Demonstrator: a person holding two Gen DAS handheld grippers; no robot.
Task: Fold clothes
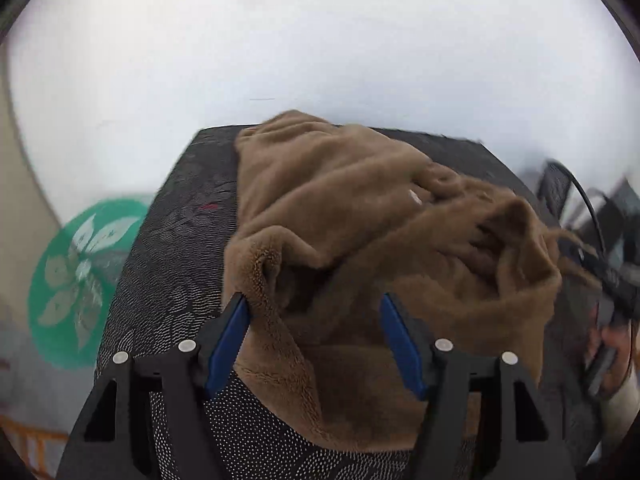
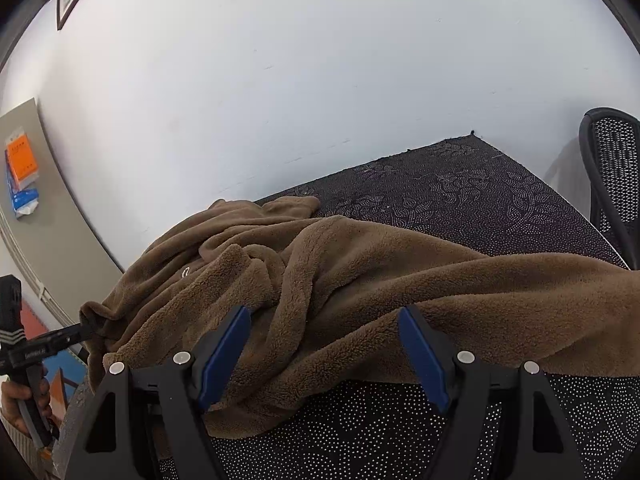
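A brown fleece garment (image 1: 352,216) lies crumpled on a black table with a white dotted pattern (image 1: 168,248). My left gripper (image 1: 316,316) is open, its blue-padded fingers (image 1: 230,340) astride a fold at the garment's near edge. In the right wrist view the same garment (image 2: 360,280) spreads across the table (image 2: 460,188). My right gripper (image 2: 324,332) is open over the garment's front edge. The left gripper (image 2: 86,330) shows at the far left of that view, at the garment's corner.
A white wall stands behind the table. A green round emblem (image 1: 80,280) is at the left on the floor. A black mesh chair (image 2: 612,176) stands at the table's right end. The right hand-held gripper (image 1: 612,292) is at the right.
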